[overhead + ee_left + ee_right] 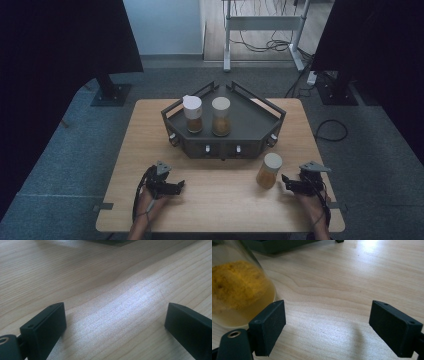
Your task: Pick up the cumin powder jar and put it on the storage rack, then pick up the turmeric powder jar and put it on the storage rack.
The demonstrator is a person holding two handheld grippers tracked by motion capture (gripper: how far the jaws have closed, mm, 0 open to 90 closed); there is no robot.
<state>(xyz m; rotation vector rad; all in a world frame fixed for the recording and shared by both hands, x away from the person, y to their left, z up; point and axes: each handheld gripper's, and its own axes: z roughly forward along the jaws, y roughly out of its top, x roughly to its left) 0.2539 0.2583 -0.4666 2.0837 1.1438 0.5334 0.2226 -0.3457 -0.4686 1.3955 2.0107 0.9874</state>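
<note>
From the high view, the loose jar (269, 170) of yellow-brown powder stands upright on the counter (220, 205), just in front of the dark tray (257, 117) that already carries two like jars (193, 114) (220, 116); the right tool (286, 181) sits just beside it, jaws apart and holding nothing, while the left tool (179, 185) rests released well away on bare wood. I judge the step in hand to be taking this jar, so the right tool should slide sideways until the glass is centred between the jaws. In the left gripper view the left tool (115, 322) stands wide open over plain wood, best left parked. In the right gripper view the jar (237, 287) lies outside the near jaw of the right tool (327, 322), perhaps touching it; grip low on the body, squarely, to avoid tipping it.
</note>
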